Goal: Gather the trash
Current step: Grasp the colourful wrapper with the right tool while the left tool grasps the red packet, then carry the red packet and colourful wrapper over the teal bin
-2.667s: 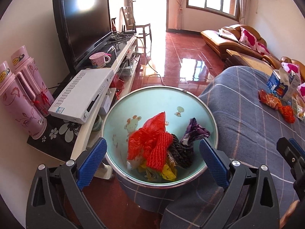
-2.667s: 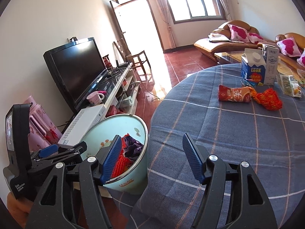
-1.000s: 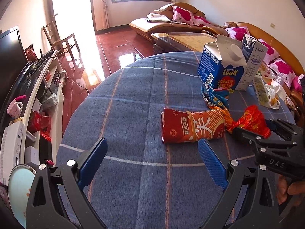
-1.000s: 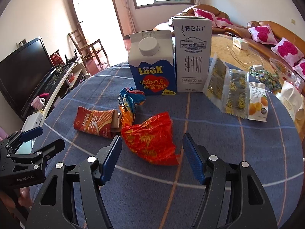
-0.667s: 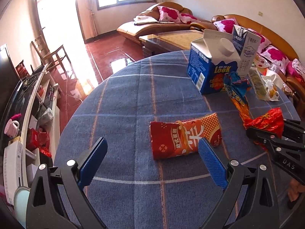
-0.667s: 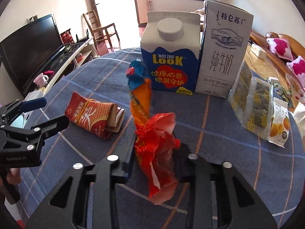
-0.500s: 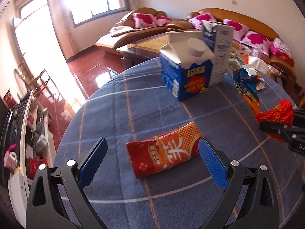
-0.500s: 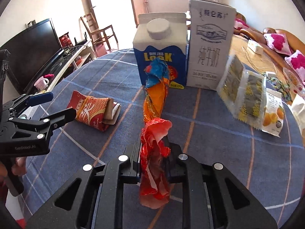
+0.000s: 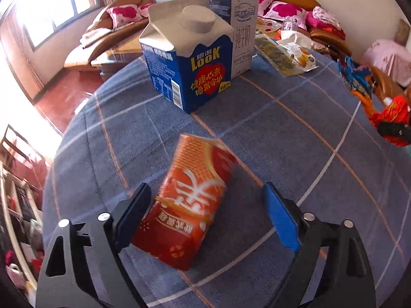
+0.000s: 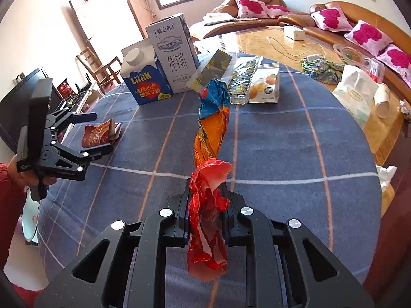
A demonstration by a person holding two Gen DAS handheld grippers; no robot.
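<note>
My right tongs (image 10: 206, 213) are clamped on a red wrapper (image 10: 208, 220). My left tongs (image 9: 205, 218) gape wide around the orange snack packet (image 9: 187, 205) lying on the counter (image 9: 295, 133).

My right gripper (image 10: 206, 215), wide open around the red wrapper (image 10: 207, 220) a second ago, has clamped onto it and lifted it, and the orange-and-blue wrapper (image 10: 213, 125) rises with it. My left gripper (image 9: 205, 220) has left the bin and moved in until the red snack packet (image 9: 187, 205) lies between its spread fingers, touching the left one.
</note>
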